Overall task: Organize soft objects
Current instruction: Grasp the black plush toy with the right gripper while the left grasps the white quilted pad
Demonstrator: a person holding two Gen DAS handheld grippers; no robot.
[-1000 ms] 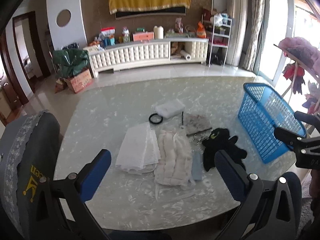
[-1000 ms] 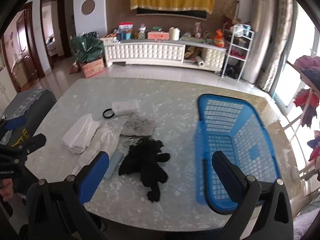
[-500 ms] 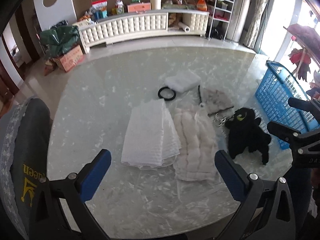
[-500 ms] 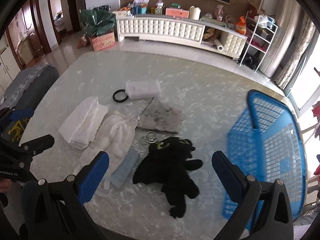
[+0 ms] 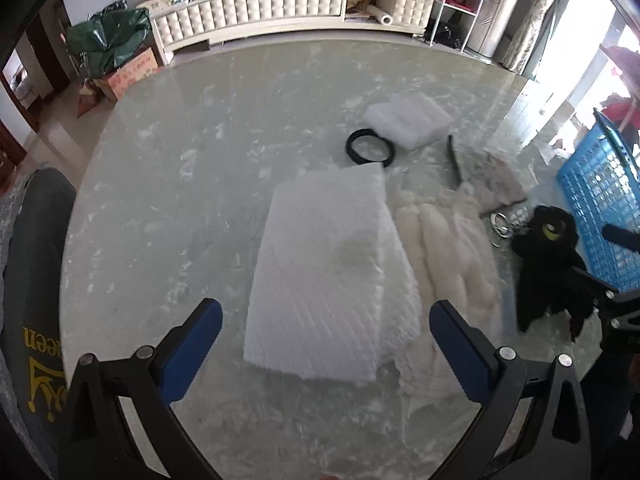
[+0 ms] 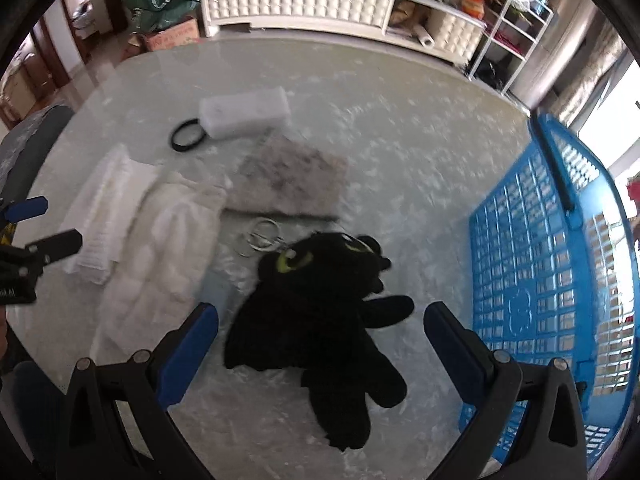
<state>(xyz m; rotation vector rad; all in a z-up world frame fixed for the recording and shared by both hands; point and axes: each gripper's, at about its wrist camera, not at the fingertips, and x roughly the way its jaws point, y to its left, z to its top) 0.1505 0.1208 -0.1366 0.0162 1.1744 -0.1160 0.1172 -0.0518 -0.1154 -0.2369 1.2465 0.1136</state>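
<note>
My left gripper [image 5: 324, 340] is open, just above the near edge of a folded white quilted pad [image 5: 324, 264] on the marble table. A cream fluffy cloth [image 5: 452, 248] lies right of the pad. My right gripper [image 6: 320, 340] is open, its fingers either side of a black plush toy with green eyes [image 6: 320, 312]. The plush also shows in the left wrist view [image 5: 548, 264]. A grey furry pouch [image 6: 292, 178] and a white foam block [image 6: 246, 112] lie farther back. A blue plastic basket [image 6: 552, 264] stands at the right.
A black ring [image 5: 370, 152] lies by the foam block [image 5: 408, 120]. Metal key rings [image 6: 260, 238] sit beside the plush's head. A grey chair back [image 5: 28, 280] is at the table's left edge. A white cabinet [image 5: 256, 4] stands beyond the table.
Both grippers have moved forward and down toward the table. The left now hovers over the white pad, the right over the black plush. Both stay open.
</note>
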